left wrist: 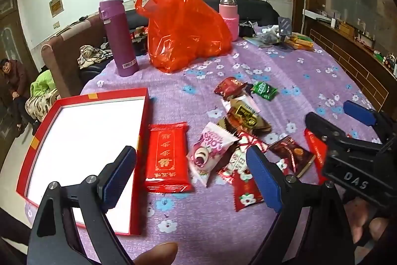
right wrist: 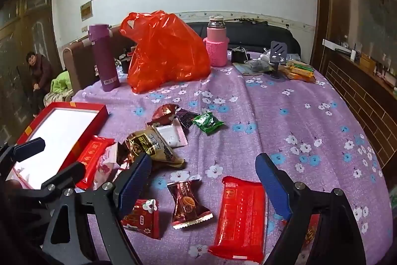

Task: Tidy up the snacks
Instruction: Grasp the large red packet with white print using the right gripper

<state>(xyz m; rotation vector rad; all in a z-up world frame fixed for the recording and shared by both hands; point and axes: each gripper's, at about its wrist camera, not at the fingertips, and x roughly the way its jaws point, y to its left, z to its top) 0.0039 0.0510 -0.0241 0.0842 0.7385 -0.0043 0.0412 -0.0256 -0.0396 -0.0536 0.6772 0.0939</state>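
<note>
1. Two hand-held grippers hover over a tabletop [right wrist: 310,121] covered in purple floral cloth; the left gripper [left wrist: 191,178] has its jaws spread wide, holding nothing.
2. The right gripper [right wrist: 203,180] likewise has its jaws spread and empty above a dark red candy [right wrist: 189,205] and a red snack packet [right wrist: 239,217].
3. Loose snacks [left wrist: 238,121] lie scattered mid-tabletop; a red wafer packet [left wrist: 167,155] lies just beside the empty red box [left wrist: 142,116] at the left edge.
4. Toward the far edge stand a purple flask [left wrist: 119,39], a red plastic bag [left wrist: 183,29] and a pink-sleeved bottle [left wrist: 229,14].
</note>
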